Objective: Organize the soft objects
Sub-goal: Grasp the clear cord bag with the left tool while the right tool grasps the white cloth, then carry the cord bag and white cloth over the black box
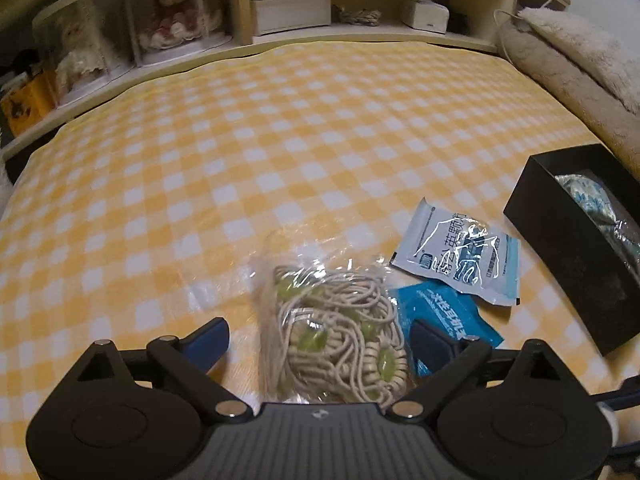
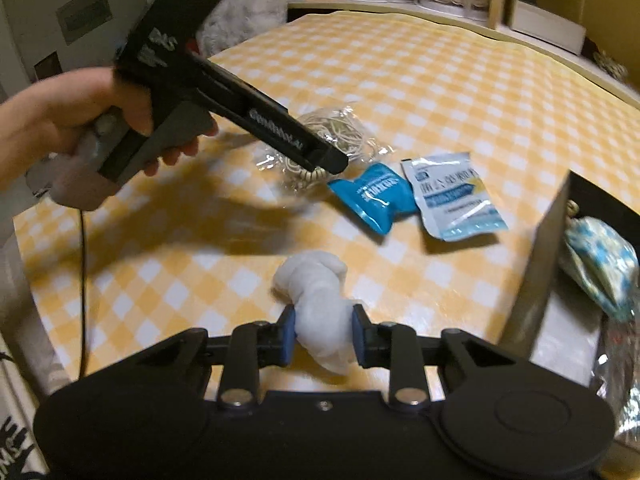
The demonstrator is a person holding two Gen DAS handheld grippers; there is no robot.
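The right gripper [image 2: 324,336] clamps a white cloth bundle [image 2: 316,304] near the black box [image 2: 536,280], while the left gripper [image 1: 320,340] straddles the cord bag [image 1: 332,328], jaws apart, beside two blue packets [image 1: 460,256].

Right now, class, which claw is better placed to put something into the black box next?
Right claw: it grips the white cloth beside the box. Left claw is open, empty.
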